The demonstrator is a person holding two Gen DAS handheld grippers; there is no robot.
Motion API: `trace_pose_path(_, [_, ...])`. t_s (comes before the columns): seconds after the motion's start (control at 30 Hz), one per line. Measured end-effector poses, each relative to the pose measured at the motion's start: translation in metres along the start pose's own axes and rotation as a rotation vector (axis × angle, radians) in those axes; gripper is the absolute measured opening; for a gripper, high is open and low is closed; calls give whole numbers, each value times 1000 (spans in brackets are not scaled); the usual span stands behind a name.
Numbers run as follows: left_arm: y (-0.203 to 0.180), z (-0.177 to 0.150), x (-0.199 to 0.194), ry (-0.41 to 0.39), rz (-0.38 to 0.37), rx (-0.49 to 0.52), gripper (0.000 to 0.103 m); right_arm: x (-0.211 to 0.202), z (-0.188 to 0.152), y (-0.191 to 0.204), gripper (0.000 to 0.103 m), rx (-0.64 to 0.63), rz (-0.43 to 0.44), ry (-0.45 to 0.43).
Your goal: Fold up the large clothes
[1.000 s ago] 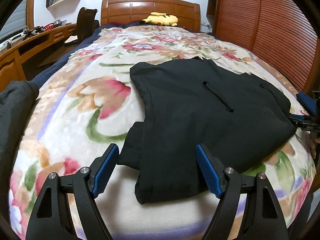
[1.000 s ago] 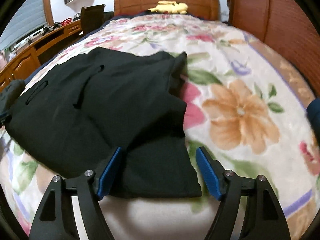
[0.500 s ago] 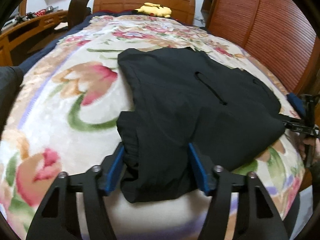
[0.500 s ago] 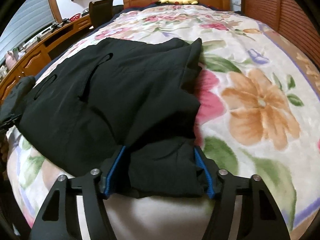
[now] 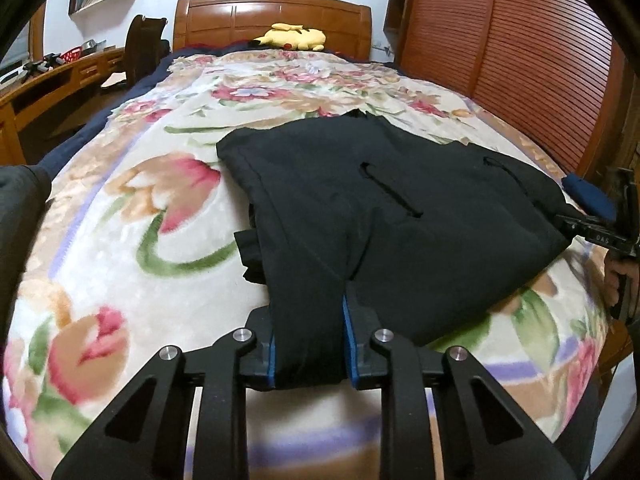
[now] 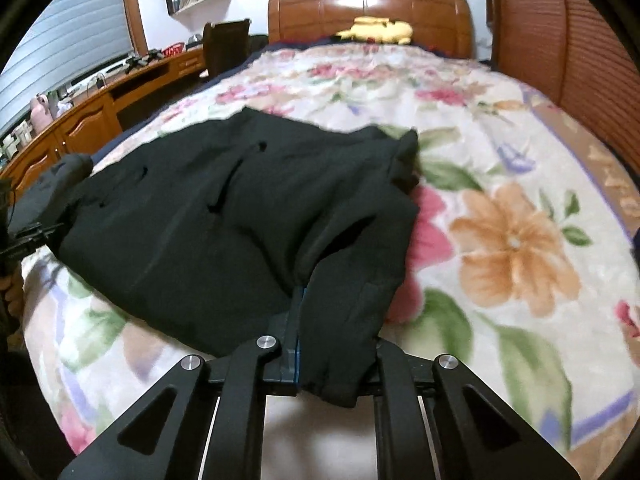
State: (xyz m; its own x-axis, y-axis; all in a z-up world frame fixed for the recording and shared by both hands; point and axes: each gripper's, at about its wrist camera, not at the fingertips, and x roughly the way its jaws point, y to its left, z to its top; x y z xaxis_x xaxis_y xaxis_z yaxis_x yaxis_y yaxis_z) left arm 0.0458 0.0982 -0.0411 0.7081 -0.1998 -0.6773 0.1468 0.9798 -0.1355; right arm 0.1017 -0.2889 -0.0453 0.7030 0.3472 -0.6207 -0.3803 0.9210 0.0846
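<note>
Both my claws have just closed on the near hem of the black garment (image 5: 400,208) — left gripper (image 5: 308,344) & right gripper (image 6: 328,356), far pad prob. hidden — its length running away toward the headboard (image 5: 272,12), flat on the bed (image 5: 120,208).

The garment (image 5: 400,216) is lying on the blanket (image 5: 160,208) covering the bed, near the bed's foot. The left tool (image 5: 308,344) is sitting at the garment's near left corner, with the cloth lying between its fingers. The right tool (image 6: 336,352) is sitting at the near right corner, likewise around the cloth. The headboard (image 5: 272,16) is standing behind the bed, with the plush toy (image 5: 292,36) lying just before it. The worktop (image 6: 100,92) and chair (image 5: 140,48) are standing left of the bed; the slatted wall (image 5: 540,60) is running along its right.
</note>
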Motion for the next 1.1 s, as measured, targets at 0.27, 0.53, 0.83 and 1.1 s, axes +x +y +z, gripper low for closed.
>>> trace_pose_path(0.27, [-17, -25, -43, -13, -51, 38, 23, -42, -14, 7, 10, -52, -24, -29])
trace_pose_path(0.53, [-45, -47, -79, -26, -16, 103, 23, -80, -44, 8, 11, -79, 4, -37])
trace_pose_path(0.83, [-52, -41, -75, -2, 79, 49, 28, -64, -69, -6, 11, -71, 19, -52])
trace_pose_path(1.1, [-61, -46, -96, -36, 130, 67, 81, -68, -85, -11, 12, -53, 52, -82])
